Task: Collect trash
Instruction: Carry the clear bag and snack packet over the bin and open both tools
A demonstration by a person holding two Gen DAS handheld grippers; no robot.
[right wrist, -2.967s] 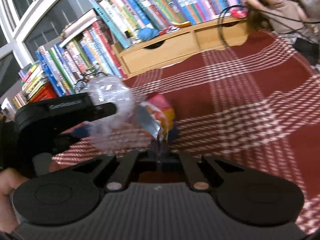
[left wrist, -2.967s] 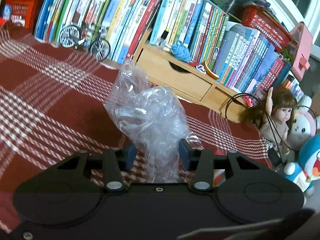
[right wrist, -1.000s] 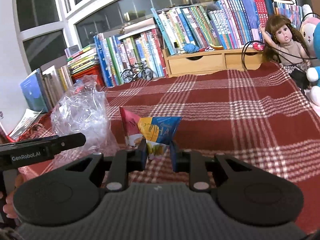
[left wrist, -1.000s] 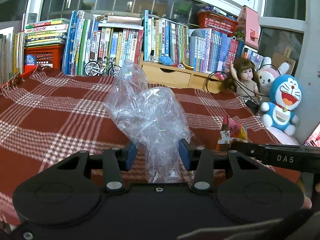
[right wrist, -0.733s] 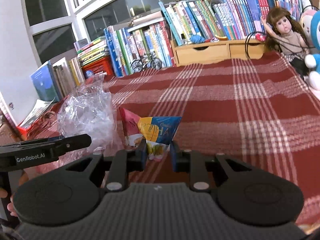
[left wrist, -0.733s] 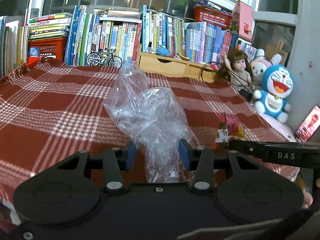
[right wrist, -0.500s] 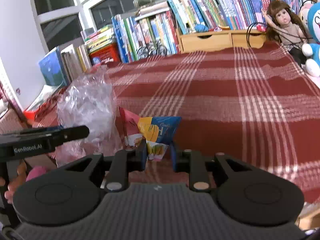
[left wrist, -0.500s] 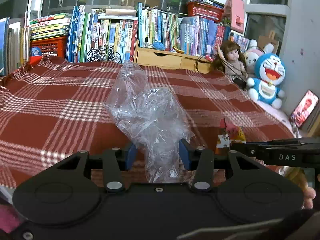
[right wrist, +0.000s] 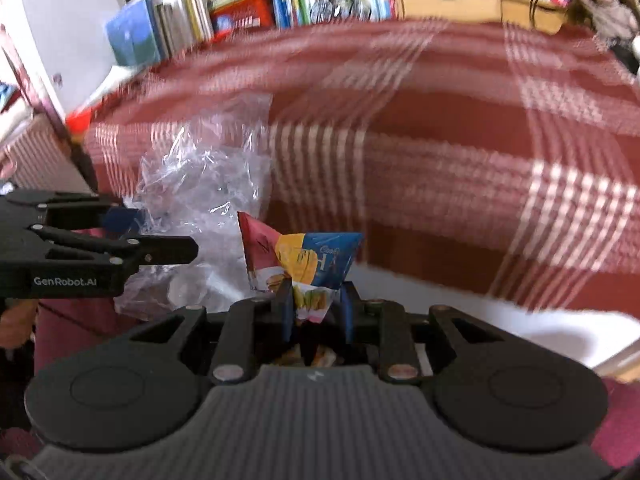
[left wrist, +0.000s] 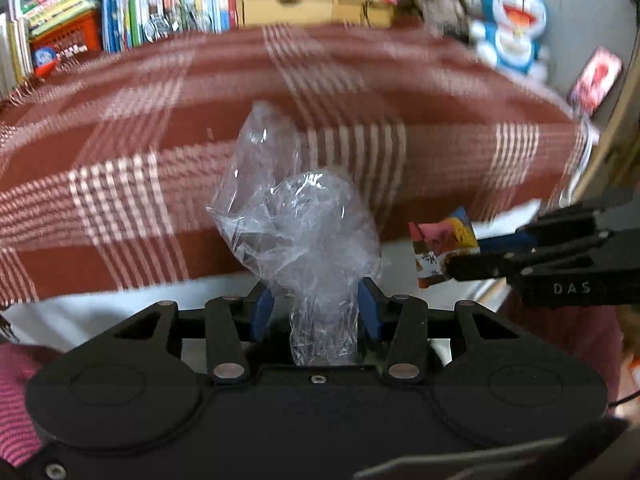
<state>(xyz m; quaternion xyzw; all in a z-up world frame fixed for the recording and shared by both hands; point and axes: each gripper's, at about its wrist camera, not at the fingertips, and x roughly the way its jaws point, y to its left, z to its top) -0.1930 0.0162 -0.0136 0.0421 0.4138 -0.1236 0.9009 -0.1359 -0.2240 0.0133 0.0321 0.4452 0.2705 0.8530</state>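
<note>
My left gripper is clamped on a crumpled clear plastic bag, its blue pads pressing the bag's gathered neck from both sides while the puffy bulk stands up ahead of the fingers. My right gripper is pinched on a colourful snack wrapper, red at one corner, yellow and blue across the rest, with the lower end squeezed between the jaws and the top fanned out above them. In the right wrist view the left gripper comes in from the left edge with the plastic bag billowing around its tip, just beside the wrapper. In the left wrist view the right gripper reaches in from the right with the wrapper at its tip. Both pieces of trash are held up in the air, off the surface. Beyond them lies a red and white plaid blanket, strongly blurred, with a white edge showing below it. Along the far side stands a row of books, a wooden drawer box, a doll and a blue cartoon plush toy. Pink striped fabric shows at the lower left of the left view; I cannot tell what it belongs to.
</note>
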